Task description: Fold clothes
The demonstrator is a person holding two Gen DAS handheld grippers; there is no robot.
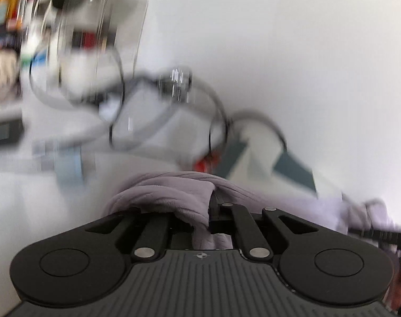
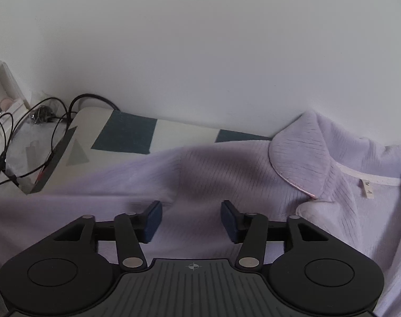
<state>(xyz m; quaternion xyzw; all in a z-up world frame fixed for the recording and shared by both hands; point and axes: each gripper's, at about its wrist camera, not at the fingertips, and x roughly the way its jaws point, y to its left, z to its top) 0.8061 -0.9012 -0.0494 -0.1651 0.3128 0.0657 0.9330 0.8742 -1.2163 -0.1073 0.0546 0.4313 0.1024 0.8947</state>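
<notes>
Two grippers at work on one lilac knit top, spread over patterned mat beside white wall. Left gripper: jaws together, pinching bunched fold of fabric. Right gripper: jaws apart, hovering over cloth near collar, nothing between blue pads. Cables lie off mat edge. Step in hand, judged: carrying gathered edge across for fold. Next move calls for laying that edge flat; right gripper free to pin or regrasp.
</notes>
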